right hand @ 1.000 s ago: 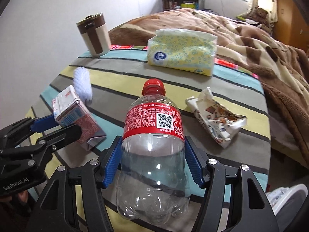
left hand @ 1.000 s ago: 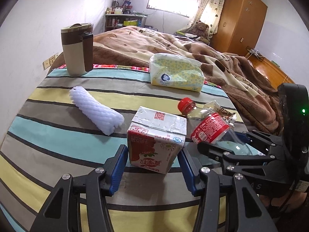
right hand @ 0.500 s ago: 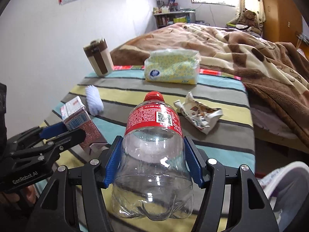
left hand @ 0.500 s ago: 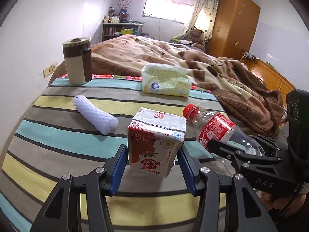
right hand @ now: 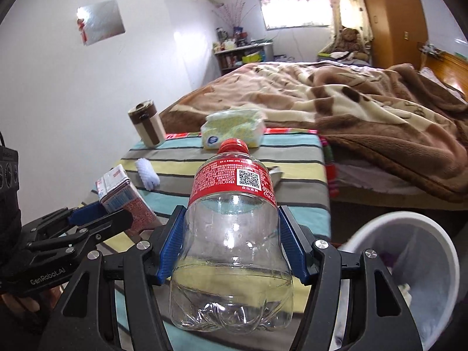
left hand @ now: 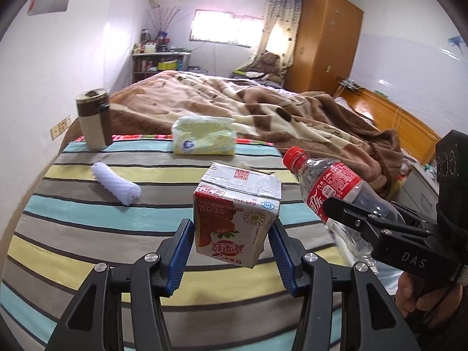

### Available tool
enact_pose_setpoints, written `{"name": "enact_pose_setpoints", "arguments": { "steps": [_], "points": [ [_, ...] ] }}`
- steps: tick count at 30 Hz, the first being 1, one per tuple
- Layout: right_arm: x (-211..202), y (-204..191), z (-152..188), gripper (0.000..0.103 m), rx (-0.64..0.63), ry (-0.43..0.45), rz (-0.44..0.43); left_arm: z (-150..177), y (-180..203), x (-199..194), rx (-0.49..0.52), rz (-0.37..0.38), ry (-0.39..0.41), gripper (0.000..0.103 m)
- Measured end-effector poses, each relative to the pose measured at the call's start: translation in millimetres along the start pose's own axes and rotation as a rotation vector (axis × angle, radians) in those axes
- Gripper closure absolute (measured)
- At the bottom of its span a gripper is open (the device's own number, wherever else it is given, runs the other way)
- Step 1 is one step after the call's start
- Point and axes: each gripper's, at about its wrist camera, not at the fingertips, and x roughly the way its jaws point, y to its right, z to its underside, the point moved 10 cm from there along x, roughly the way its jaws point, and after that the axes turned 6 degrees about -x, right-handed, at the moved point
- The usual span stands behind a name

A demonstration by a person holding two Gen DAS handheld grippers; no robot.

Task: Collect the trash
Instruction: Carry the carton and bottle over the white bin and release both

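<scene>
Low in the right corner of the right view sits the white bin (right hand: 409, 266), so carry the bottle (right hand: 234, 234), squeezed tight in the right gripper (right hand: 232, 244), over it first, then the carton (left hand: 235, 219) clamped in the left gripper (left hand: 231, 251).

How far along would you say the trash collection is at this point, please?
Done: some scraps already lie in the white lined trash bin. In hand: the left gripper clamps the red-and-white drink carton; the right gripper clamps the clear plastic cola bottle; neither is binned. Left: the white foam net sleeve on the striped table.
</scene>
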Motion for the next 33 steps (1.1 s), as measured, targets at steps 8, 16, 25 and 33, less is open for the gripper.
{"name": "enact_pose_setpoints", "arguments": {
  "steps": [8,16,25,33],
  "points": [
    [-36.9,35.0,12.4,0.039,0.063,0.047,0.068,11.4,51.5,-14.8,0.058,0.063,0.01,0.05],
    [-65.9,74.6,29.3,0.039,0.129,0.064,0.153,28.7,113.8,-11.7,0.129,0.144,-0.017,0.05],
    [-84.2,113.0,47.0,0.039,0.18,0.053,0.239,45.3,170.6,3.1,0.186,0.221,-0.058,0.05],
    [-86.0,148.6,72.3,0.039,0.239,0.002,0.301,66.8,210.6,28.8,0.231,0.262,-0.123,0.05]
  ]
}}
